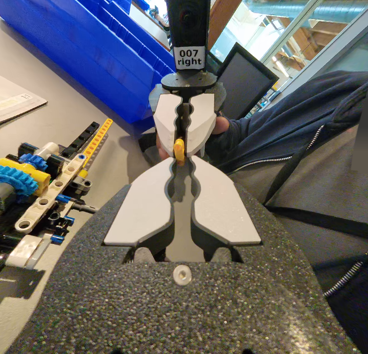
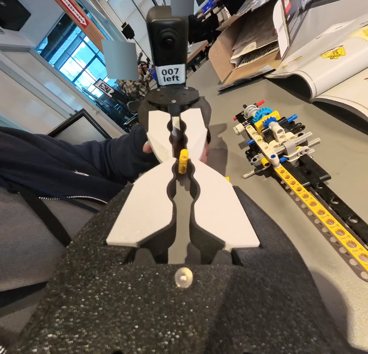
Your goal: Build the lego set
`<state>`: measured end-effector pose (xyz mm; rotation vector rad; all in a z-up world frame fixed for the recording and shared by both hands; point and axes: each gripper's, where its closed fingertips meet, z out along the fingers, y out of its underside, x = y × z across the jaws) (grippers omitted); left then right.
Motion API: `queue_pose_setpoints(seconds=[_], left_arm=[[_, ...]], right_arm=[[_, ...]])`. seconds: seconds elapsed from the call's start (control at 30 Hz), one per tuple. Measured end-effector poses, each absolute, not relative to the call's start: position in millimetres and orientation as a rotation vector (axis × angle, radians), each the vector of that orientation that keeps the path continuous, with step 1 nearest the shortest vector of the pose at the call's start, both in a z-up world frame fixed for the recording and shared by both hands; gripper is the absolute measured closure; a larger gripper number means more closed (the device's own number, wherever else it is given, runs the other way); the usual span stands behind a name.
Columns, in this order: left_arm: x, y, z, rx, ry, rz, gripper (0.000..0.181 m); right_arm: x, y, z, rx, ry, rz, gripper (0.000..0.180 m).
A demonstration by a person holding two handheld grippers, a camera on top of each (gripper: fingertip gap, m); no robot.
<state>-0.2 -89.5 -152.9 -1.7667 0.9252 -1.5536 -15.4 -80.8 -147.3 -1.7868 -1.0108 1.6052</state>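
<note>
Left wrist view looks along its own pale fingers (image 1: 173, 185), which converge until their tips pinch the lower end of a small yellow lego piece (image 1: 178, 150) at the very front of the left gripper (image 1: 180, 161). Straight beyond those tips the right gripper (image 1: 179, 145) faces back, tip to tip, and its fingers are closed on the upper end of the same piece, so the piece is clamped from both ends and held off the surface (image 1: 65, 113). Behind the right gripper's fingers sits a hand (image 1: 221, 125) in a dark sleeve (image 1: 288, 129). Left of the left gripper's fingers, on the grey surface, lies the partly built lego model (image 1: 39, 185), with blue gears, a white beam and a long yellow beam (image 1: 97, 139) beside a black one running away from the camera. Farther off on that side stand blue bins (image 1: 83, 51). Right wrist view gives the mirror of this: the right gripper (image 2: 182, 170) has its fingers (image 2: 159, 195) closed on the near end of the yellow lego piece (image 2: 183, 163), and the left gripper (image 2: 180, 153) beyond the tips grips its far end, a sleeved hand (image 2: 147, 147) behind it. Right of these fingers the lego model (image 2: 278, 141) rests on the surface (image 2: 219, 185), its yellow beam (image 2: 318, 213) stretching back toward the camera. Beyond the model lie an open instruction booklet (image 2: 328, 79) and a cardboard box (image 2: 249, 45).
</note>
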Motion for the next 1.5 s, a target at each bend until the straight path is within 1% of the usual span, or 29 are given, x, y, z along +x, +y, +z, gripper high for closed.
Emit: queue_pose_setpoints(seconds=[0.1, 0.53, 1.0, 1.17, 1.3, 1.5], left_arm=[[-2, -88, -153, -1.757, 0.907, -1.574, 0.174], [-3, -83, -153, -1.76, 0.876, -1.563, 0.174], [-1, -84, -157, -1.766, 0.926, -1.488, 0.174], [-2, -87, -158, -1.767, 0.951, -1.505, 0.174], [-10, -76, -151, -1.746, 0.87, -1.506, 0.163], [-9, -76, -139, -1.661, 0.843, -1.537, 0.162]], right_arm=[[-14, -81, -146, -1.784, -1.006, 1.624, 0.172], [-10, -77, -143, -1.763, -0.973, 1.638, 0.168], [-13, -79, -150, -1.796, -0.982, 1.634, 0.169], [-13, -80, -152, -1.788, -1.026, 1.589, 0.172], [-12, -80, -153, -1.787, -1.057, 1.547, 0.172], [-16, -82, -152, -1.788, -1.106, 1.495, 0.172]])
